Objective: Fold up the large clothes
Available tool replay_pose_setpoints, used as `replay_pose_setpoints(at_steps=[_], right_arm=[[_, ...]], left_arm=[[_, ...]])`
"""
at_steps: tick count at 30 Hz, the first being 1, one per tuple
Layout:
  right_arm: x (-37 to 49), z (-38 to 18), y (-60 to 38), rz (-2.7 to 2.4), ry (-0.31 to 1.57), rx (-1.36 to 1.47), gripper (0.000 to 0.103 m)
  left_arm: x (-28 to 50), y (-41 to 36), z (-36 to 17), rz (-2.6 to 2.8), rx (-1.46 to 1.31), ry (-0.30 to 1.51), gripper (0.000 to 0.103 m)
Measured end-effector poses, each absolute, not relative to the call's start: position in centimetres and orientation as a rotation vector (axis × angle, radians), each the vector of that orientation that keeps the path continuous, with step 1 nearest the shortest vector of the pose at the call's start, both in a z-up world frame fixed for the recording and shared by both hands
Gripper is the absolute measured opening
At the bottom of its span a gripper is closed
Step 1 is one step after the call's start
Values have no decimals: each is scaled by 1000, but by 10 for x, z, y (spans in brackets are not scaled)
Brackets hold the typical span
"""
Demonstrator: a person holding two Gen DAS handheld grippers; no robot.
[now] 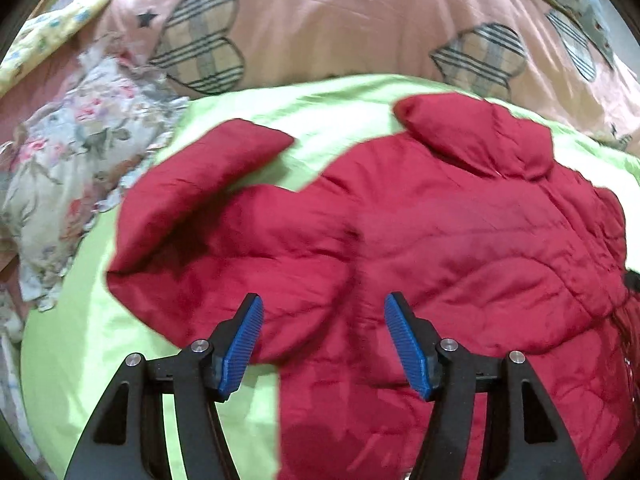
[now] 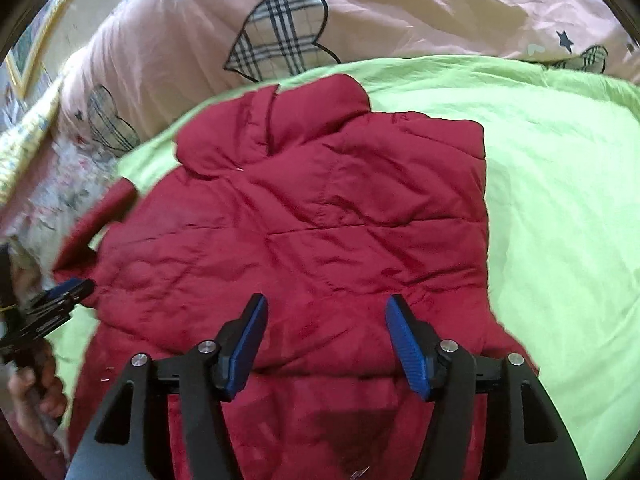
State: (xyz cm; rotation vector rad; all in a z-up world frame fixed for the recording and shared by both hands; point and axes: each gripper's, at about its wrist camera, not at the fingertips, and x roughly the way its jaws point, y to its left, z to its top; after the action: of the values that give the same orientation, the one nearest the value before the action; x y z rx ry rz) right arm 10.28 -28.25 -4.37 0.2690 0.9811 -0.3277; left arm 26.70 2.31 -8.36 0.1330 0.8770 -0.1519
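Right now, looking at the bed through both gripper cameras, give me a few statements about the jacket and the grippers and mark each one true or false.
1. The red jacket lies on a lime green sheet. True.
2. The left gripper is clamped on the jacket's collar. False: its jaws stand apart with nothing pinched, and the collar lies at the jacket's far end.
3. The right gripper is open above the jacket. True.
4. The pink cover beyond the sheet is plain. False: it carries plaid hearts and small stars.
5. One sleeve sticks out from the jacket's side. True.
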Motion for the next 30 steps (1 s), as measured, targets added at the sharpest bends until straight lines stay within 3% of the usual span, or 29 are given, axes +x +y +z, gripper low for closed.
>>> replay_pose_setpoints(at_steps=[9,15,24,26,27,28,29,30], right_arm=[[88,-35,-259,-249,993,292,68],[87,-40,-246,-216,1029,272,68],[82,-41,-235,-200,1030,275,68],[82,-42,-234,-195,1035,268,68],[81,-42,-233,-193,1037,270,68],[81,-43,-233,-192,1039,272,68],[81,-43,-233,-193,1040,272,68],[81,-44,-233,-196,1041,271,68]], left_arm=[[288,29,-76,-35,172,882,70],[322,15,-76,73,287,850,84],[397,3,-122,177,427,952,85],[410,12,-126,207,407,961,82],[417,18,-127,213,393,966,73],[423,24,-128,214,369,979,57],[428,30,-130,206,339,997,49],[430,36,-130,196,311,1009,31]])
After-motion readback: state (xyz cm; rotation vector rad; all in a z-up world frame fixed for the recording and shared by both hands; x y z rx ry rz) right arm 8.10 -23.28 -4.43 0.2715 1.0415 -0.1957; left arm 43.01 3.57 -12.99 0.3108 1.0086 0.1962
